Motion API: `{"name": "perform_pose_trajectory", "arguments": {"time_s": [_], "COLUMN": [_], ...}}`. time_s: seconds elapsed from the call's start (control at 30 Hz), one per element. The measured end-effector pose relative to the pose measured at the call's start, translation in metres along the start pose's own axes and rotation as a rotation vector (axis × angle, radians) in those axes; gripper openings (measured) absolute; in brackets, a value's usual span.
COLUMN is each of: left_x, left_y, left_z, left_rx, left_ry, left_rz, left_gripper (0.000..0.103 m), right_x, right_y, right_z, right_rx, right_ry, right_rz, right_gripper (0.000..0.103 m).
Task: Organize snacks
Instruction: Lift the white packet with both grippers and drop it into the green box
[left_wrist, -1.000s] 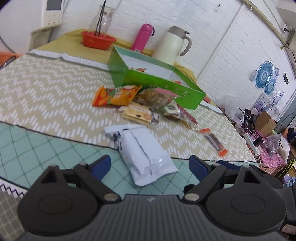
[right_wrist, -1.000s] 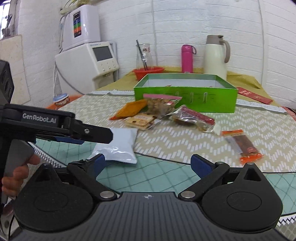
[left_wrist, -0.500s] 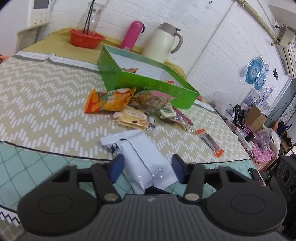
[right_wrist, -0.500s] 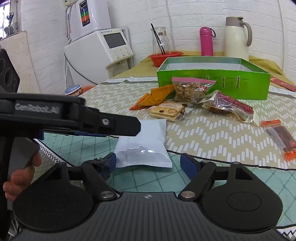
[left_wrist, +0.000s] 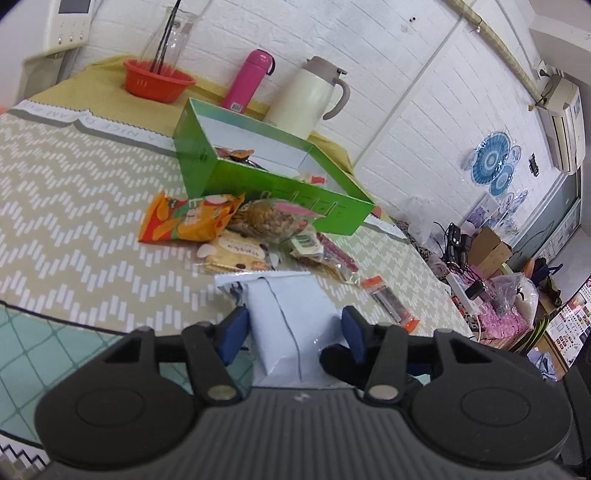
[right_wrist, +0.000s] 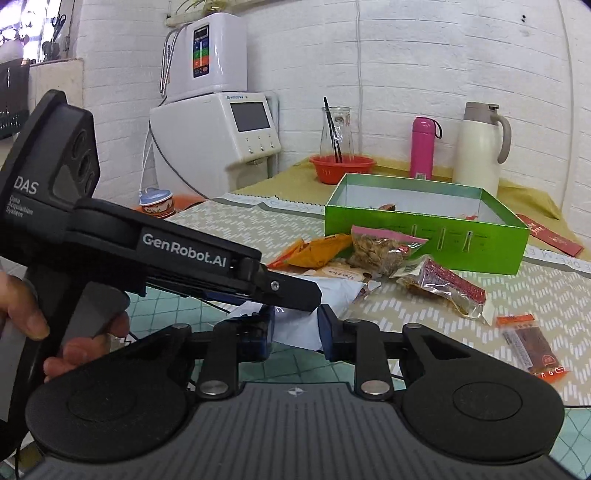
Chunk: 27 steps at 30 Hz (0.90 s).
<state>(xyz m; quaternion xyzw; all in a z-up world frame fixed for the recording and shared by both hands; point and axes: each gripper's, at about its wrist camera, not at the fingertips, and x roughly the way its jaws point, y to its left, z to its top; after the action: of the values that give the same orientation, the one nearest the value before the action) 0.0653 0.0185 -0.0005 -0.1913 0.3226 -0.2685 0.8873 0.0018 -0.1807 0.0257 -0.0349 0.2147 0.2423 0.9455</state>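
1. White snack pouch (left_wrist: 291, 325) sits clamped between both grippers – left gripper (left_wrist: 293, 328), right gripper (right_wrist: 295, 328), whose jaws have just closed on it.
2. Next, I'd judge – carry it to the green box (left_wrist: 266, 184) at twelve o'clock.

Each view sits low on its own gripper, looking forward and slightly down along the jaws, close above the patterned cloth surface (left_wrist: 74, 192). The left wrist view faces the open green cardboard box (left_wrist: 258, 177) from one corner; the right wrist view meets its long side (right_wrist: 424, 236) squarely. Both share the white foil snack pouch (left_wrist: 291, 314) (right_wrist: 332, 291) nearest the lenses
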Motion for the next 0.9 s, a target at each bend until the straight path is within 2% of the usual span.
{"name": "perform_pose_trajectory", "arguments": {"time_s": [0.07, 0.17, 0.3, 0.4, 0.47, 0.53, 0.6, 0.63, 0.67, 0.7, 0.73, 0.8, 0.9], "left_x": [-0.004, -0.009, -0.011, -0.007, 0.001, 0.009, 0.015, 0.015, 0.015, 0.015, 0.015, 0.017, 0.026], "left_y": [0.0, -0.002, -0.012, -0.017, -0.022, -0.028, -0.033, -0.035, -0.035, -0.033, -0.029, -0.02, -0.012], "left_z": [0.004, 0.008, 0.011, 0.013, 0.014, 0.012, 0.009, 0.008, 0.007, 0.007, 0.009, 0.01, 0.009], "left_rx": [-0.011, -0.018, 0.007, 0.0, 0.004, 0.006, 0.025, 0.042, 0.057, 0.059, 0.048, 0.018, 0.03], "left_ry": [0.002, -0.004, -0.01, -0.017, -0.005, 0.022, 0.033, 0.023, 0.007, -0.003, -0.005, -0.004, 0.016], "left_rz": [-0.022, -0.033, -0.025, -0.038, -0.056, -0.107, -0.113, -0.096, -0.067, -0.048, -0.033, -0.01, 0.038], "left_gripper": [0.05, 0.05, 0.05, 0.053, 0.054, 0.053, 0.06, 0.066, 0.069, 0.07, 0.07, 0.072, 0.077], "right_x": [-0.001, -0.004, -0.005, -0.001, 0.006, 0.012, 0.018, 0.018, 0.017, 0.015, 0.013, 0.012, 0.021], "right_y": [-0.004, -0.013, -0.013, -0.023, -0.026, -0.029, -0.034, -0.038, -0.04, -0.04, -0.039, -0.036, -0.033], "right_z": [0.001, 0.004, 0.006, 0.004, -0.001, -0.011, -0.02, -0.024, -0.027, -0.028, -0.029, -0.028, -0.027], "right_rx": [-0.004, 0.057, 0.047, 0.091, 0.082, 0.063, 0.08, 0.092, 0.1, 0.104, 0.103, 0.085, 0.09], "right_ry": [-0.007, -0.021, -0.033, -0.024, 0.029, 0.064, 0.12, 0.13, 0.129, 0.127, 0.116, 0.096, 0.101], "right_rz": [-0.014, 0.012, 0.0, -0.012, -0.034, -0.074, -0.112, -0.124, -0.121, -0.114, -0.11, -0.107, -0.076], "right_gripper": [0.04, 0.034, 0.034, 0.035, 0.042, 0.047, 0.055, 0.063, 0.076, 0.085, 0.101, 0.103, 0.103]}}
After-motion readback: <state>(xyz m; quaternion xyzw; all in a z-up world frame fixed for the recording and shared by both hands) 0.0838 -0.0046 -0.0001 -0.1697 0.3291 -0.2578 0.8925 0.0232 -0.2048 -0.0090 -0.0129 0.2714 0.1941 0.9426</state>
